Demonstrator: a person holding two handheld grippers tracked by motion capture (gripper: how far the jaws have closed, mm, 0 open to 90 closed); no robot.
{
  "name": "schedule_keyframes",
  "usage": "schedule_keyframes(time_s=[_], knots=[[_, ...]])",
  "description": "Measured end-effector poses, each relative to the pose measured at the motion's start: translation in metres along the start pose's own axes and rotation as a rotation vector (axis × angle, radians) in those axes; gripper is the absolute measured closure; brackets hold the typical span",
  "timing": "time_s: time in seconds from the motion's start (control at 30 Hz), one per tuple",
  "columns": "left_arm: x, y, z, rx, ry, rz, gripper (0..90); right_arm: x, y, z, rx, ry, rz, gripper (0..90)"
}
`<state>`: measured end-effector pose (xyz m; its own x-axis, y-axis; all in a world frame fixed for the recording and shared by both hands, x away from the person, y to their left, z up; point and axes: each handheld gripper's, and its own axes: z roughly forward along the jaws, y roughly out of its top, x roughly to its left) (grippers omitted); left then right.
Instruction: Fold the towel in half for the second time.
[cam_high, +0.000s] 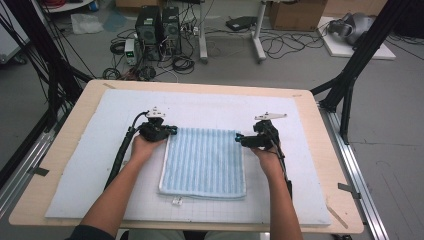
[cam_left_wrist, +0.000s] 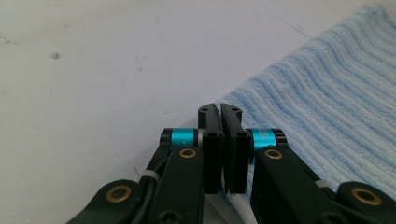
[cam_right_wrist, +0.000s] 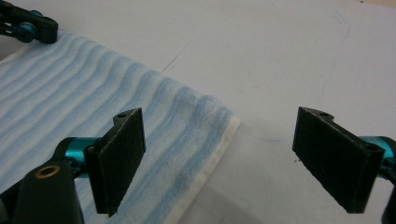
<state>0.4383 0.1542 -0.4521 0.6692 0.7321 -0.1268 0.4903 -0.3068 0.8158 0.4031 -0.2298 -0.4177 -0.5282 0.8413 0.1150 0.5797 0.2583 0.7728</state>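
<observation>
Where the blue towel (cam_high: 203, 162) lies flat — left claw (cam_left_wrist: 220, 114) closed at its corner, right claw (cam_right_wrist: 219, 154) wide open.

From my seat the white mat (cam_high: 90, 165) on the desk (cam_high: 65, 150) lies bare left, right and beyond the blue towel (cam_high: 205, 160), so I can sweep a claw around it freely. The towel is flat and low, the one thing in the middle. A small white tag (cam_high: 176, 201) sits just off its near edge (barely an obstacle). My left claw (cam_high: 171, 130) and right claw (cam_high: 239, 137) flank the towel's far corners, well apart, with open towel between them.
</observation>
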Motion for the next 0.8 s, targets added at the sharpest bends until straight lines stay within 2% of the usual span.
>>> schedule_keyframes(time_s=[0.07, 0.13, 0.2, 0.27, 0.37, 0.43, 0.47, 0.53, 0.57, 0.63, 0.73, 0.8], knots=[[0.002, 0.0, -0.001, -0.005, -0.002, -0.022, 87.1, -0.001, 0.0, 0.006, 0.0, -0.009, 0.005, 26.1], [0.003, -0.001, -0.001, -0.01, -0.005, -0.037, 87.1, -0.005, -0.002, 0.014, 0.04, -0.051, 0.023, 29.9], [0.003, 0.0, -0.001, -0.007, -0.002, -0.03, 87.1, -0.008, -0.005, 0.021, 0.06, -0.047, 0.038, 34.1], [0.002, 0.0, 0.0, -0.004, -0.001, -0.026, 87.1, -0.008, -0.006, 0.025, 0.056, -0.034, 0.048, 38.2], [0.003, -0.001, 0.0, -0.005, -0.002, -0.029, 87.1, -0.006, -0.005, 0.03, 0.039, -0.027, 0.025, 44.9], [0.003, -0.001, -0.001, -0.005, -0.003, -0.027, 87.2, -0.003, -0.002, 0.038, 0.063, -0.012, 0.016, 49.4], [0.002, -0.001, -0.001, -0.007, -0.003, -0.027, 87.2, -0.002, -0.001, 0.04, 0.071, -0.007, 0.009, 54.5], [0.003, -0.001, -0.001, -0.006, -0.005, -0.032, 87.2, 0.001, 0.0, 0.044, 0.086, -0.018, -0.02, 60.6], [0.003, -0.001, -0.001, -0.007, -0.007, -0.034, 87.2, 0.001, 0.001, 0.044, 0.091, -0.02, -0.014, 65.6], [0.003, -0.001, -0.001, -0.007, -0.008, -0.034, 87.3, 0.001, 0.001, 0.044, 0.094, 0.015, -0.02, 80.3], [0.003, 0.0, -0.001, -0.008, -0.01, -0.034, 87.3, 0.006, 0.003, 0.044, 0.097, -0.002, -0.046, 84.3], [0.006, -0.001, -0.002, -0.024, -0.017, -0.065, 87.4, 0.006, 0.003, 0.044, 0.091, -0.008, -0.035, 84.7]])
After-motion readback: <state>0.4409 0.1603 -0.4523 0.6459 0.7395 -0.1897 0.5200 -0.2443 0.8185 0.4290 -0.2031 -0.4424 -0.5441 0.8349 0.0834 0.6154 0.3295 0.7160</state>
